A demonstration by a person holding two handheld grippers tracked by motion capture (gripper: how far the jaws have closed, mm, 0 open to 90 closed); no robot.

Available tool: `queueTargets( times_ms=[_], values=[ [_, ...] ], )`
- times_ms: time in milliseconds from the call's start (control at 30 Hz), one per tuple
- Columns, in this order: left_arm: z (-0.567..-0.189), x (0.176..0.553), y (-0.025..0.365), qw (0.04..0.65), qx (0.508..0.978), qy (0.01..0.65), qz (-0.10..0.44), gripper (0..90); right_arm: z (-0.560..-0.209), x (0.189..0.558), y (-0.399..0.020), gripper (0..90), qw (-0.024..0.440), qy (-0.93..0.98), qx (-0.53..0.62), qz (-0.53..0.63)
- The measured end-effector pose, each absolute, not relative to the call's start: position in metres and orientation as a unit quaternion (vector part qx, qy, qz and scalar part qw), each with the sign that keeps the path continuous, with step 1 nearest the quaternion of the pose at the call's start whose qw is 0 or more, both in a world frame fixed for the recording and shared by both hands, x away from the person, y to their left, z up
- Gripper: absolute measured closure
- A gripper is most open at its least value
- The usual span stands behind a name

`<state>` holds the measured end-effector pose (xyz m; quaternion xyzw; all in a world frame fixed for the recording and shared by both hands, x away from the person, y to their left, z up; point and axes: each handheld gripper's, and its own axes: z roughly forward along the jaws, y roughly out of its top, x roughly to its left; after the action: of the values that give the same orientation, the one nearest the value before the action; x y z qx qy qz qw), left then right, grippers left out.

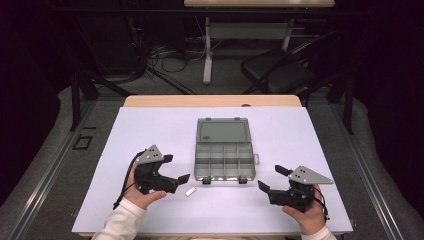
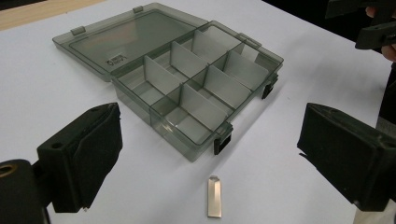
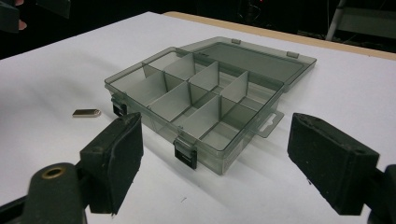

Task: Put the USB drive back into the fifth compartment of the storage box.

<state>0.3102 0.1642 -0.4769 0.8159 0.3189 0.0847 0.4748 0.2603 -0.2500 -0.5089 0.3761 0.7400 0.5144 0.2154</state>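
Open compartment box [image 1: 225, 159] lies mid-table on the white sheet [image 1: 150, 125], lid folded back. A small metal piece [image 1: 190, 191], perhaps a USB stick, lies just before its left front corner. Left gripper [image 1: 176, 170] and right gripper [image 1: 272, 178] flank the box, jaws apart, holding nothing.

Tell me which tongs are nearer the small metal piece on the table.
Left. The left tongs sit open just left of the metal piece, nearly over it. The right tongs are open well to its right, past the box front.
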Motion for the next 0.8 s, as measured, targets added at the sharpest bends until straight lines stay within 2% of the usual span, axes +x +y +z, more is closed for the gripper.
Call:
queueTargets(
  times_ms=[600, 800],
  values=[
    [-0.479, 0.321, 0.154, 0.464, 0.823, 0.317, 0.081, 6.2, -0.510, 0.260, -0.249, 18.3, 0.216, 0.745, 0.371, 0.511],
    [-0.489, 0.323, 0.152, 0.434, 0.837, 0.320, 0.087, 8.8, -0.509, 0.260, -0.248, 18.3, 0.218, 0.747, 0.368, 0.509]
  ],
)
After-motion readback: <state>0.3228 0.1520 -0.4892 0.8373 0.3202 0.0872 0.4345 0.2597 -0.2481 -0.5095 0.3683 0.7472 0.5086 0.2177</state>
